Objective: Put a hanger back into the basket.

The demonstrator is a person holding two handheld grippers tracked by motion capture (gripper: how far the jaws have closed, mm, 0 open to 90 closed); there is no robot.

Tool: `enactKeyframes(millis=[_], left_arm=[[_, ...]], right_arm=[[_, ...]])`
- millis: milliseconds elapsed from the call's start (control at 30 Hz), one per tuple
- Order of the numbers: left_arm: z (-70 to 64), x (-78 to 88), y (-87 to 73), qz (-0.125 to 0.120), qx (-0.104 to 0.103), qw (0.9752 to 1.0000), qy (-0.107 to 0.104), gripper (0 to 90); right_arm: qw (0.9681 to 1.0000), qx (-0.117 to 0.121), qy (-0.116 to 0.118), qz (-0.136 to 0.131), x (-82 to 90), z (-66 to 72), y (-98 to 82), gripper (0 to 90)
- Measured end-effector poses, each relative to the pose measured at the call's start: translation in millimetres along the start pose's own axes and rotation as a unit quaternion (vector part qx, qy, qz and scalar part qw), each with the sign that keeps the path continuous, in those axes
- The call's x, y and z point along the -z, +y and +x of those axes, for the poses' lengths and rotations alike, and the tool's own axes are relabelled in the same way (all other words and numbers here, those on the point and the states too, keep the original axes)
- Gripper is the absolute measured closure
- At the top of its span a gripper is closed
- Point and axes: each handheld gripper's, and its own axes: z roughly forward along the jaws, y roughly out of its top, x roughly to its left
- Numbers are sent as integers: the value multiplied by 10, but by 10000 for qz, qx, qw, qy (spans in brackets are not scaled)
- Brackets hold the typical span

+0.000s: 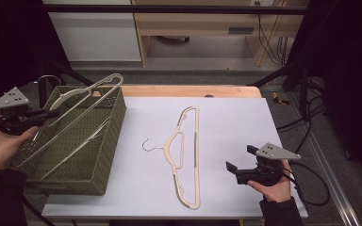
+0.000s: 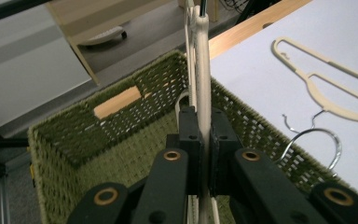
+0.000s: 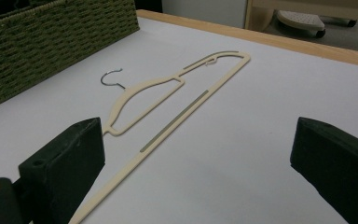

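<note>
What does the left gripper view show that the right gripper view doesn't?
The left gripper view looks into the green basket and shows the left claw shut on a cream hanger standing up out of it. The right gripper view shows the right claw open above the white mat, holding nothing. Both show the hanger lying flat on the mat, plus part of the basket.

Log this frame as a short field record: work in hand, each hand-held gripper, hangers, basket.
work in hand: cream hangers being handled between table and basket
left hand-held gripper: shut on held hanger, at the basket's left edge
right hand-held gripper: open, nothing between the jaws, beside the flat hanger
flat hanger: lying on the white table cover, hook toward the basket
basket: green woven, at the table's left, other hangers inside
</note>
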Motion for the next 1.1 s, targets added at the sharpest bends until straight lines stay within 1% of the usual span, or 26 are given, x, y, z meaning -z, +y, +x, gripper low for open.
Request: enactKeyframes(millis=[33, 200, 300, 333, 400, 433, 500, 633, 700, 833, 900, 933, 967, 1067, 1100], left_arm=[[9, -7, -20, -4, 29, 10000, 10, 862], [45, -36, -143, 190, -1, 9998, 81, 861], [48, -37, -201, 251, -55, 9996, 135, 861], [46, -42, -230, 284, -56, 9995, 143, 861], [42, -56, -266, 374, -122, 9991, 166, 861], [33, -74, -291, 459, -173, 9986, 194, 861], [18, -112, -335, 572, -245, 9978, 212, 862], [-15, -221, -459, 545, -210, 9980, 220, 861], [-38, -294, -525, 611, -231, 9976, 226, 861], [-78, -429, -642, 758, -242, 9966, 210, 861], [-102, -494, -717, 793, -179, 9965, 174, 861], [-101, -502, -735, 815, -174, 9964, 159, 861], [-109, -516, -755, 778, -94, 9968, 162, 860], [-122, -559, -814, 981, 50, 9951, 94, 856], [-127, -574, -830, 1078, 76, 9941, 87, 854]], right_arm=[[10000, -26, 0, -6, -6, 6, 0, 35], [10000, -10, -3, 1, -6, 3, -1, 36], [10000, -5, 6, 4, -10, 3, -2, 36], [10000, -31, -10, -2, -17, 7, -2, 36], [10000, -28, 1, 21, -28, 11, -4, 37], [10000, 11, 22, 43, -28, 7, -6, 36], [10000, -4, 21, 59, -37, 12, -8, 37], [10000, -8, 30, 61, -43, 18, -9, 38], [10000, -47, 32, 64, -51, 26, -10, 38], [9999, 4, 50, 87, -55, 25, -14, 41], [9999, 1, 60, 91, -57, 26, -15, 42], [9999, 2, 57, 95, -57, 27, -16, 42], [9999, 6, 59, 100, -57, 28, -16, 43], [9999, 30, 49, 106, -64, 28, -18, 45], [9999, 6, 41, 99, -70, 35, -18, 45]])
